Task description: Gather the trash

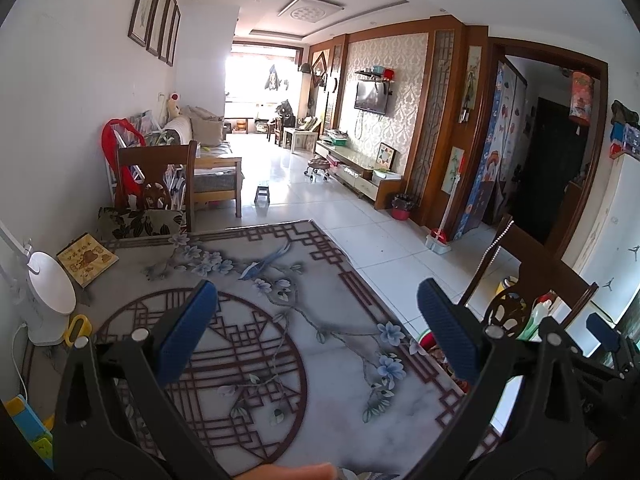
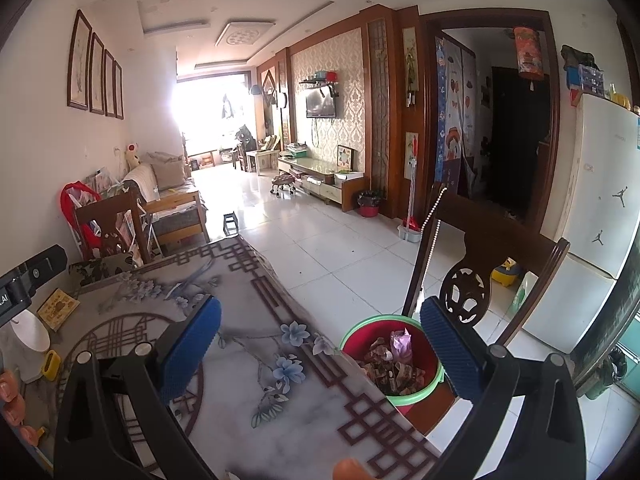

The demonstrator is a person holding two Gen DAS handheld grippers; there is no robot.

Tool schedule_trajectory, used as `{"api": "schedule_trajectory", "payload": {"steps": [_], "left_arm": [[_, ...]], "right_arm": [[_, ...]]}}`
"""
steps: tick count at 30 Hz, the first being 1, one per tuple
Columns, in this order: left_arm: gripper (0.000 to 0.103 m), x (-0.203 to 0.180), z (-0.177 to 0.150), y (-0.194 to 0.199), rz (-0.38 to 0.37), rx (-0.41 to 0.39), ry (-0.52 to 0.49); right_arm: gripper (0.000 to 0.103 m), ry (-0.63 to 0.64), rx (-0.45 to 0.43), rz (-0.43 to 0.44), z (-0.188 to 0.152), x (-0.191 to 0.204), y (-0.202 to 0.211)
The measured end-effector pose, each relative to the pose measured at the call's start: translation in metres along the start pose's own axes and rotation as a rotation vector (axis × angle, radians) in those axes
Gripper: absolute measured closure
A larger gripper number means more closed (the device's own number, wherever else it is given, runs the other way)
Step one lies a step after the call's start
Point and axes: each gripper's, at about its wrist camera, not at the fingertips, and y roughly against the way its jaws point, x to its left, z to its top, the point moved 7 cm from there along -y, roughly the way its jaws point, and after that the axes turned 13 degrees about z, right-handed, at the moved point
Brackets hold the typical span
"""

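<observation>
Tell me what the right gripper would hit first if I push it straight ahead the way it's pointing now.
Probably nothing close. The right gripper is open and empty, aimed over the table's right edge, with the red bin just right of its line. Beyond lies open tiled floor. Depth is uncertain; angled downward, it would meet the table edge first.
</observation>
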Motion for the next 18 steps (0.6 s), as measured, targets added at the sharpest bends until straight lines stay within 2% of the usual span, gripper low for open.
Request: {"api": "schedule_trajectory", "payload": {"steps": [14, 18], "left_arm": [[0.005, 0.016, -0.001, -0.027, 0.034, 0.037, 0.002], [0.005, 0.021, -0.007, -0.042, 0.036, 0.087, 0.009]], "right_arm": [[0.007, 0.015, 0.045, 0.018, -0.002, 0.008, -0.027], [0.007, 0.023, 0.076, 0.030, -0.005, 0.011, -0.044]]}}
